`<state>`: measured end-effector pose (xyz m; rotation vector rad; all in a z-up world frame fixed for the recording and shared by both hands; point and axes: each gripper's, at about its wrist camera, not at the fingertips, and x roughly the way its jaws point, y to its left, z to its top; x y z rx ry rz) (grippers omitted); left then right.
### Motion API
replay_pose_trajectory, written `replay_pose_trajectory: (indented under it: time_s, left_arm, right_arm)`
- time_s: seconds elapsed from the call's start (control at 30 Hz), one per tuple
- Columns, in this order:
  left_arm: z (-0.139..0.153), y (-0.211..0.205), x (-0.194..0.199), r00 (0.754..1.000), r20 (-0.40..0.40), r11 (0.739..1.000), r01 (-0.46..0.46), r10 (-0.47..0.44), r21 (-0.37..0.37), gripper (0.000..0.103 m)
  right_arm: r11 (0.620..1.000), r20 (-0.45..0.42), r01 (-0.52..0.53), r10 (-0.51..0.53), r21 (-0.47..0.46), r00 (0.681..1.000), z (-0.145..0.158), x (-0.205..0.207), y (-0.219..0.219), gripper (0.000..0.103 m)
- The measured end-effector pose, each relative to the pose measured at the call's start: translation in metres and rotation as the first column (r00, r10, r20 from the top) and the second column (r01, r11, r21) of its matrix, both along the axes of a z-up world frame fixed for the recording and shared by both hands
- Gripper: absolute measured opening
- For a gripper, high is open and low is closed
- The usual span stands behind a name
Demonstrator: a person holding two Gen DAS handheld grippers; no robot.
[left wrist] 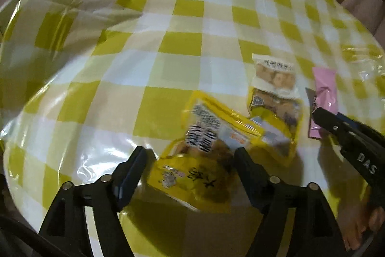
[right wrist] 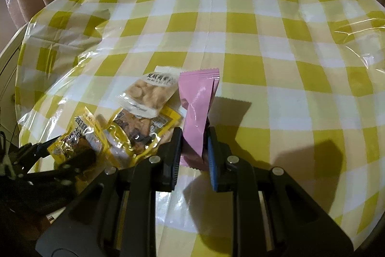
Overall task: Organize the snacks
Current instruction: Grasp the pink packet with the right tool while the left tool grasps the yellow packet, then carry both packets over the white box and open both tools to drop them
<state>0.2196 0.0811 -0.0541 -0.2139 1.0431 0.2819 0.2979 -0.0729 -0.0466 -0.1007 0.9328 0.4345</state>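
Left wrist view: left gripper (left wrist: 190, 155) spread over a yellow snack packet (left wrist: 192, 177), pads clear of its sides, packet lying between them on the yellow-and-white checked tablecloth (left wrist: 182, 42). Blurred here. Just beyond, a second yellow packet (left wrist: 274, 122) overlapped at its far end by a white-and-clear packet of pale round biscuits (left wrist: 274, 78). Further right, a pink wrapper (left wrist: 323, 93) with the right gripper's black tip (left wrist: 322, 116) on its near end.

Right wrist view: right gripper (right wrist: 193, 136) pressed together on the pink wrapper (right wrist: 197, 110), pinching its near part; far end tilted up off the tablecloth (right wrist: 264, 45), serrated edge uppermost. Left of it, touching or nearly so, the biscuit packet (right wrist: 149, 93) lying across the second yellow packet (right wrist: 139, 131). Further left, the first yellow packet (right wrist: 77, 143) between the left gripper's fingers (right wrist: 41, 148), low at the left edge. Whether those pads touch it here, cannot tell.
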Motion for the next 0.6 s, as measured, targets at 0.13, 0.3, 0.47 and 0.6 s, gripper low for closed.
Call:
replay_pose_trajectory:
  time_s: [0.13,0.3,0.47,0.6]
  left_arm:
    - [0.004,0.011,-0.013,0.999,0.036,0.995,-0.006,0.010,-0.100,0.025]
    - [0.007,0.016,-0.032,0.995,0.093,0.974,-0.001,0.022,-0.228,0.020]
    - [0.024,0.012,-0.052,0.987,0.157,0.969,0.018,0.022,-0.248,0.020]
    - [0.031,0.002,-0.062,0.986,0.169,0.967,0.040,0.003,-0.252,0.020]
  right_arm:
    - [1.000,0.005,0.002,-0.002,0.003,1.000,0.001,-0.002,-0.002,0.024]
    - [1.000,0.000,0.004,-0.004,0.003,1.000,0.001,-0.005,-0.007,0.024]
    - [1.000,0.001,0.006,-0.006,0.010,1.000,0.006,-0.013,-0.017,0.024]
    - [1.000,0.004,0.007,-0.007,0.016,1.000,0.012,-0.024,-0.027,0.024]
